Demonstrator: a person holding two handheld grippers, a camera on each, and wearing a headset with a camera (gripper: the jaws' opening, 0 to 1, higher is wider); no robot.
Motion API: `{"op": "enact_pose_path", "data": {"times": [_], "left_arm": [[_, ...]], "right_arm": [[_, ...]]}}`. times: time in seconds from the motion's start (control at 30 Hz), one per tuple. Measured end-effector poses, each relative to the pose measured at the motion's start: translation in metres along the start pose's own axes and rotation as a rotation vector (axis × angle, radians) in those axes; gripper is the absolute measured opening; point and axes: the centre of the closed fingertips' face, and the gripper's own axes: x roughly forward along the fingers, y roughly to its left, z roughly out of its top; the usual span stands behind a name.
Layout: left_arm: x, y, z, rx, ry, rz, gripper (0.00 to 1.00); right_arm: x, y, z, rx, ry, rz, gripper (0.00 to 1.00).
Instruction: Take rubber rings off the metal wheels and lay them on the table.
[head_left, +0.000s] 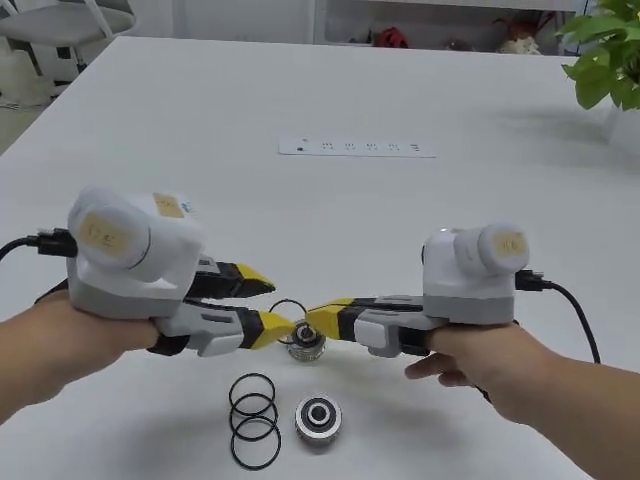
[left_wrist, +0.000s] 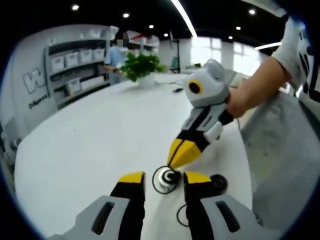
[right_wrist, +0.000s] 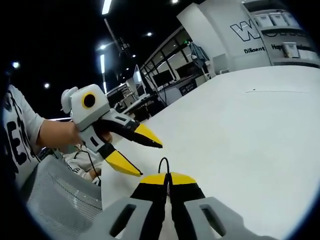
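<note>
Right gripper (head_left: 313, 322): jaws shut, pinching a thin black rubber ring (head_left: 288, 301) at their yellow tips. In the right gripper view the ring stands up as a narrow loop straight out of the closed jaws.

Left gripper (head_left: 270, 305): jaws apart, holding nothing. In the left gripper view its two tips sit either side of the wheel (head_left: 305, 344), close to it. Contact cannot be judged.

Key relation: the wheel lies flat on the surface, axle up, directly between the two gripper tips and just below them. The pinched ring rises off it on edge and leans toward the left gripper. The left gripper view shows a dark loop around the wheel's rim, so the ring looks part-peeled. Whether its lower run sits in the groove cannot be told. The right gripper has the hold; the left is placed to steady the wheel. Judgement: the next pull should go up and away toward the right while the left pins the wheel. Otherwise the wheel is likely to lift with the ring.

Nearer the person, three rings (head_left: 253, 408) lie overlapping on the surface. Just beside them, to the right, is a second wheel (head_left: 318, 418), which appears bare. Task seems roughly midway.

Surface (head_left: 400, 230): broad, white, matte. A white power strip (head_left: 357, 148) lies well beyond the work. Room: plant (head_left: 608, 55) at the far right corner, chair (head_left: 60, 20) far left, storage shelves (left_wrist: 75, 60) along a wall, ceiling spotlights.
</note>
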Motion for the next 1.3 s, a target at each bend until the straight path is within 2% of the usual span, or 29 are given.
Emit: {"op": "enact_pose_path", "data": {"times": [0.2,0.5,0.73,1.07,1.3], "left_arm": [[-0.010,-0.001,0.003,0.010,-0.014,0.005,0.36],[-0.027,0.000,-0.002,0.014,-0.021,0.023,0.41],[-0.040,0.001,-0.013,0.000,-0.012,0.037,0.43],[-0.053,0.004,-0.025,-0.021,0.000,0.064,0.44],[-0.060,0.005,-0.031,-0.034,0.003,0.077,0.44]], "right_arm": [[0.002,0.007,0.002,0.003,-0.005,0.016,0.00],[0.006,0.014,0.001,0.010,0.001,0.031,0.00],[0.010,0.019,-0.003,0.013,0.011,0.042,0.00],[0.020,0.030,-0.017,0.010,0.053,0.068,0.00],[0.024,0.032,-0.026,0.007,0.082,0.076,0.00]]}}
